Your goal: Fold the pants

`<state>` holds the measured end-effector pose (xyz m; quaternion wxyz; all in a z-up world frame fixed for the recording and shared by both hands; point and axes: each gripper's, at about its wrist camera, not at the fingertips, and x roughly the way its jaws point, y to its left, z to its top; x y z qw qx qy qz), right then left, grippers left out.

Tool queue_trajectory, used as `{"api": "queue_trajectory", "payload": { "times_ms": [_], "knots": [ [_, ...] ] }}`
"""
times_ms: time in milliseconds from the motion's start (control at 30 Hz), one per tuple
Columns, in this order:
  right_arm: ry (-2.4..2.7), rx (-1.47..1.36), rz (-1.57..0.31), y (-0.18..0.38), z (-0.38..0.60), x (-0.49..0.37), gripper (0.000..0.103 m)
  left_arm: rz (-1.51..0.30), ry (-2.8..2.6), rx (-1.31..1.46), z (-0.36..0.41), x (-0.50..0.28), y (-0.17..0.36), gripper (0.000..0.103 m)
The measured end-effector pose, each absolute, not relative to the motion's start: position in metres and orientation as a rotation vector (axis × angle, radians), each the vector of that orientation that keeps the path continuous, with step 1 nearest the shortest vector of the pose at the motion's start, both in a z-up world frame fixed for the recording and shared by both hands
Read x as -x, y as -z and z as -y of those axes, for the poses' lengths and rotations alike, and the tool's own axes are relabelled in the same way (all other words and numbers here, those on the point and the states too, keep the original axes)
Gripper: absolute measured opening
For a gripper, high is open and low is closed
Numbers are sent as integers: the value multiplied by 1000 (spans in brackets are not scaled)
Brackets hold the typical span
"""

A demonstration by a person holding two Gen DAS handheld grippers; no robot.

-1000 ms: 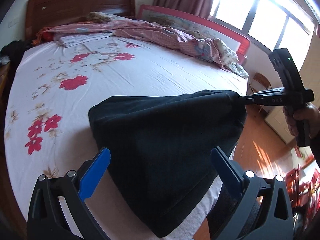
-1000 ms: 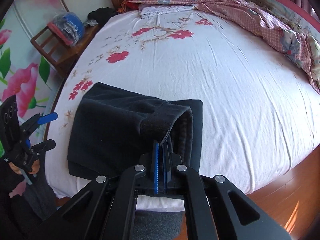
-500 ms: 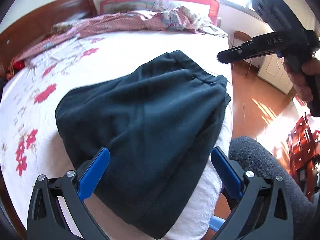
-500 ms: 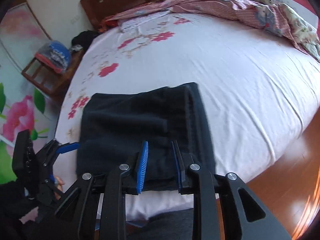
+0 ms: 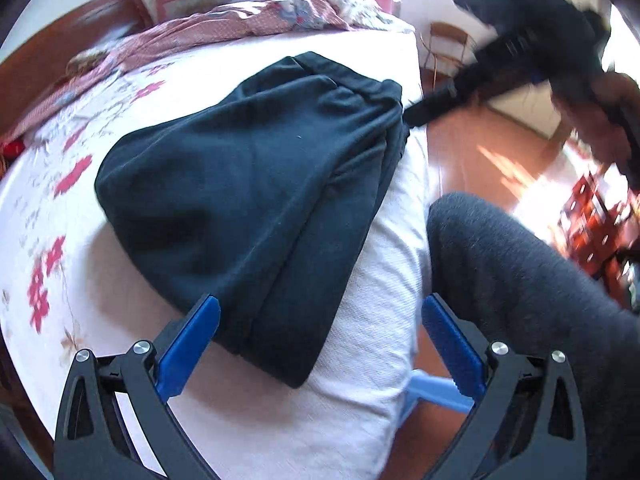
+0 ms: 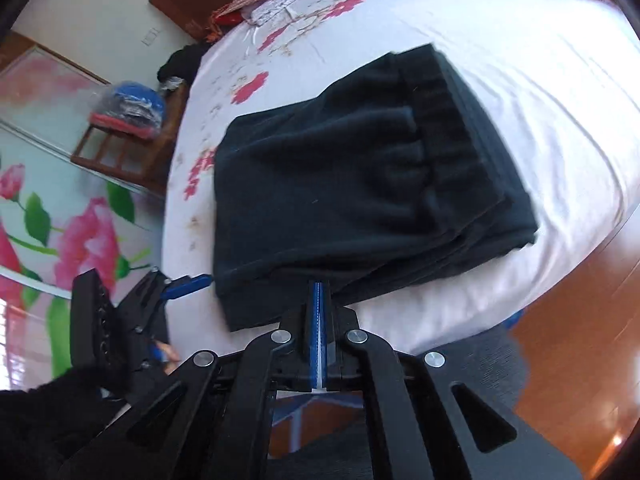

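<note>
Pants [image 5: 256, 184] now lie folded at the bed [image 5: 360, 420] edge after you let go: your right gripper [image 6: 318, 292] has just snapped closed empty, left gripper [image 5: 320, 328] spread wide, holding nothing, so fold looks done.

— How are your grippers sitting?
— My left gripper [image 5: 320, 324] has its jaws spread wide, pointed down. My right gripper [image 6: 318, 292] just pinched closed, blue pads pressed flat together, nothing visible between them.

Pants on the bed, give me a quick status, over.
Left gripper open, near corner of pants between its pads. Right gripper shut at the pants' near edge; hold unclear. Pants folded on bed. Nothing in the way.
</note>
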<state>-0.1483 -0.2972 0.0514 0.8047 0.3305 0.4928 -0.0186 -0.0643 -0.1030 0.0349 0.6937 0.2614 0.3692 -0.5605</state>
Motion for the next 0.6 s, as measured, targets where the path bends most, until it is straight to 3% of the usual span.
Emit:
{"api": "queue_trajectory", "payload": {
  "times_ms": [67,100,333,367,400,433,600],
  "knots": [
    [7,-800,-1055,-39,290,142,17,-845,1234,-542,93,58,-37,101],
    [-5,-835,-1057,-33,287,138,34,-857,1225,-531,89,56,-39,101],
    [102,-795,-1105,-6,273,104,37,-882,1151,-477,71,43,-40,101],
    [111,-774,-1097,-7,270,105,33,-886,1149,-465,70,41,-41,101],
    [107,-711,-1092,-11,264,105,10,-891,1145,-452,70,39,-41,101],
    [75,-684,-1085,-16,259,105,0,-892,1136,-447,70,37,-41,101],
    [50,-658,-1076,-32,261,124,0,-899,1126,-413,66,30,-43,101]
  ]
}}
